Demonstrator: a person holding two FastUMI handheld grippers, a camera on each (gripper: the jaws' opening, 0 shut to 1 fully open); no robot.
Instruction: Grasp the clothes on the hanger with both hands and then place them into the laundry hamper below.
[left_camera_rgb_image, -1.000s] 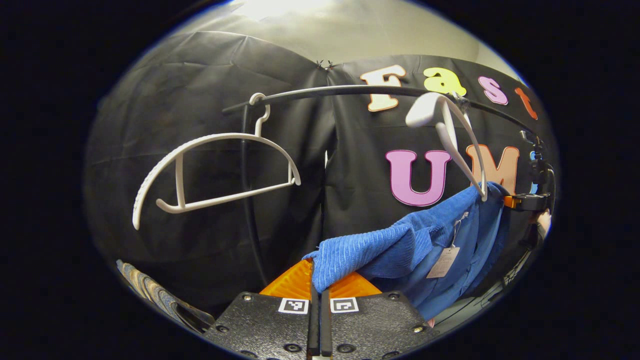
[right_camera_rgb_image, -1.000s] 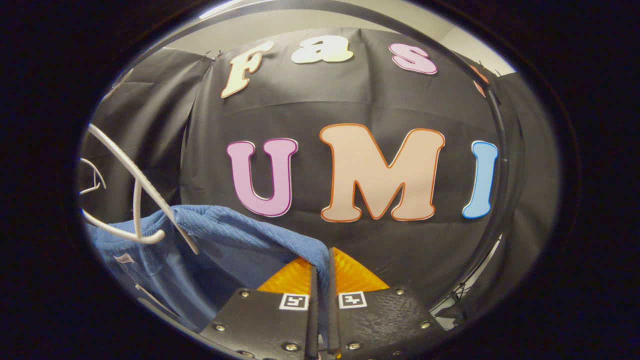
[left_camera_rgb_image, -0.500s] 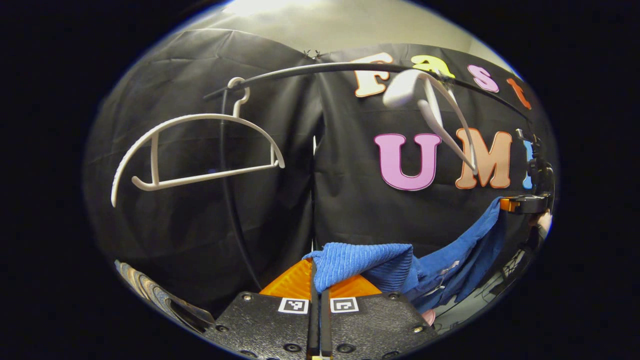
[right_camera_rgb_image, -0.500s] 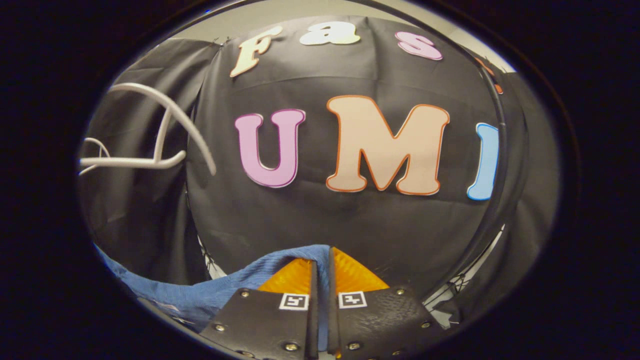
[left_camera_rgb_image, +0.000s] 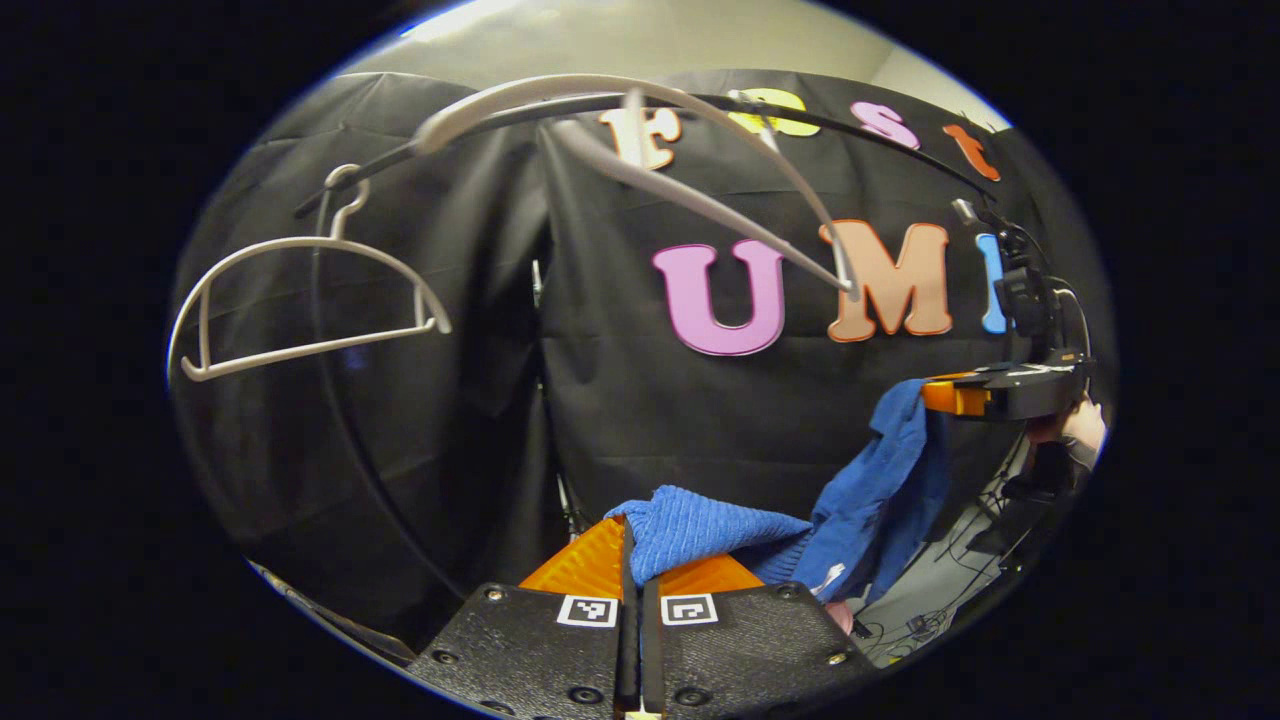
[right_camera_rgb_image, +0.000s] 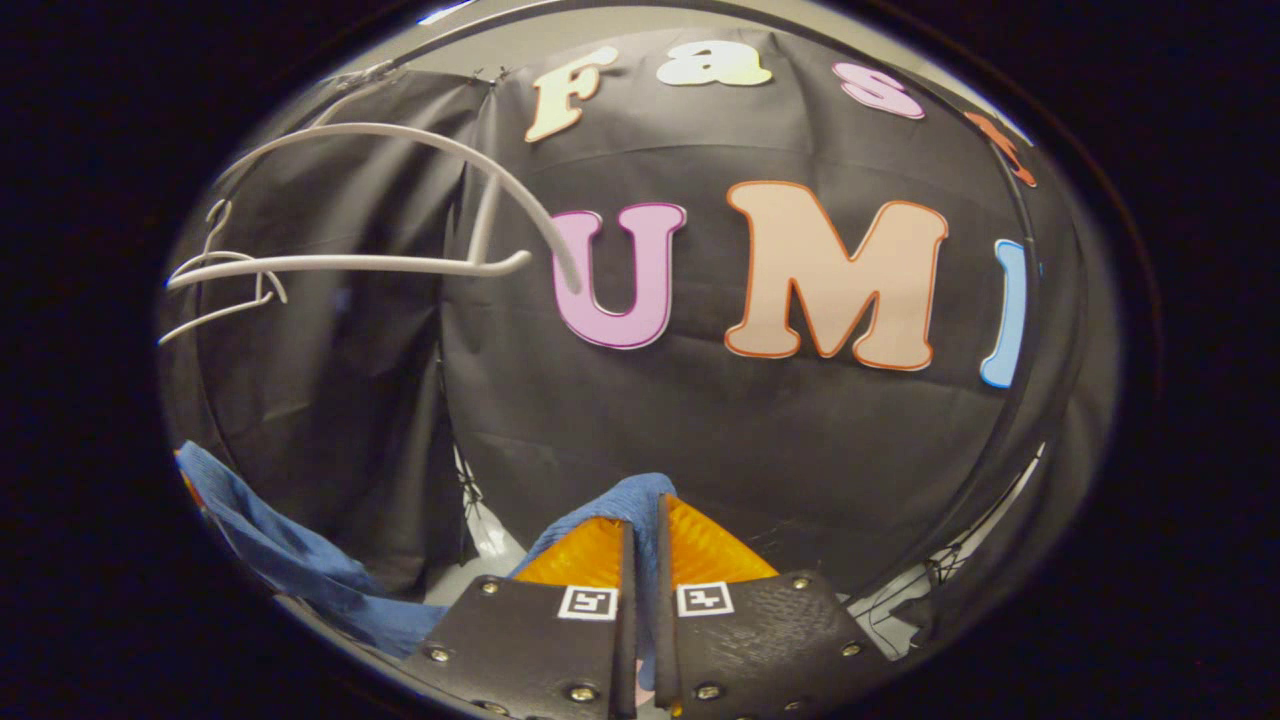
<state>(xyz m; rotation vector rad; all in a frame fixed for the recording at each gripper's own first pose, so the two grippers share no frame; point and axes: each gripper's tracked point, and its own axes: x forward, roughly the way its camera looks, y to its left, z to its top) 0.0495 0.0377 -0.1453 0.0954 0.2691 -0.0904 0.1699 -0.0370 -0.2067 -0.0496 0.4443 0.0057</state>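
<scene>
The left tool (left_camera_rgb_image: 632, 560) is clamped on a ribbed fold of the blue garment (left_camera_rgb_image: 880, 500), and the right tool (right_camera_rgb_image: 640, 540) pinches another edge of it between its orange fingers (right_camera_rgb_image: 700, 545). The cloth sags between the two, clear of the bare white hanger (left_camera_rgb_image: 640, 150) on the black rail (left_camera_rgb_image: 420, 148); a second empty hanger (left_camera_rgb_image: 300, 300) hangs farther along. The hamper cannot be made out. The risk, as I judge it: each pinch holds only a thin edge, so a quick drop could pull the cloth free or let its hanging part miss the hamper.

Cloth-walled recording booth, hanger rail (left_camera_rgb_image: 640, 100)
</scene>
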